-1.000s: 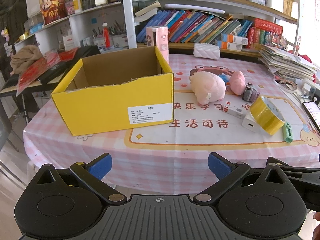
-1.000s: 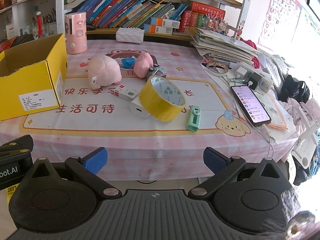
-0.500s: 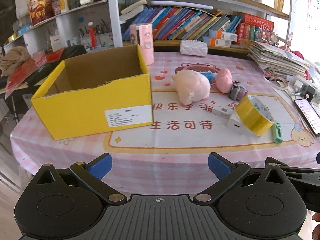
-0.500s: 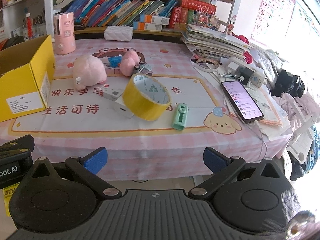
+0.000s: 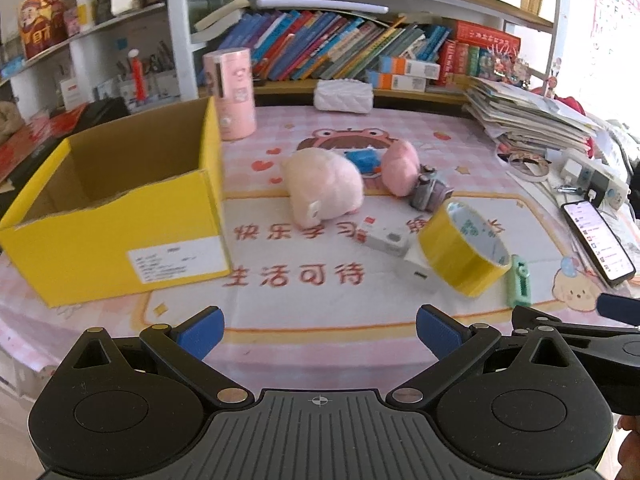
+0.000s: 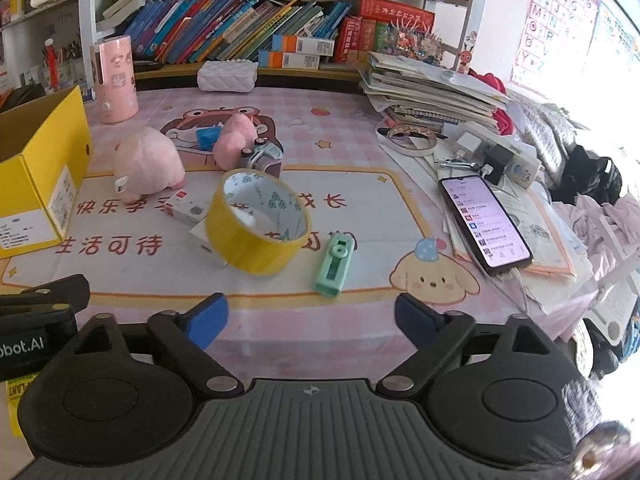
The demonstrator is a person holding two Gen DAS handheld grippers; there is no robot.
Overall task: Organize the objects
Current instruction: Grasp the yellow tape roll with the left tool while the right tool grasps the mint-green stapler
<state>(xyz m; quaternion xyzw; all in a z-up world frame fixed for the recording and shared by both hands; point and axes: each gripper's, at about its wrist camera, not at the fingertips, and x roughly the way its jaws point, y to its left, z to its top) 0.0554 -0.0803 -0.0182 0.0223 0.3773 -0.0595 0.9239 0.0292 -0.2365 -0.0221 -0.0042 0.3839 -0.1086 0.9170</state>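
Glossy yellow tape ring [image 6: 256,226]; fuzzy pink plush [image 6: 148,164]; cardboard box [image 5: 116,208].

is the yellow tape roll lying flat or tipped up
Tipped up. The yellow tape roll leans on the white charger block beneath it, its open core angled up towards the camera rather than flat on the tablecloth.

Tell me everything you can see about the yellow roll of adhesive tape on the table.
The yellow roll of adhesive tape is a wide ring, glossy yellow outside, with a white inner core printed with green marks. It sits tilted on the pink checked tablecloth, its opening facing up and toward the right. Its lower left side leans on a white rectangular charger block. A mint green plastic clip-like tool lies apart, to its right. Neither gripper touches it.
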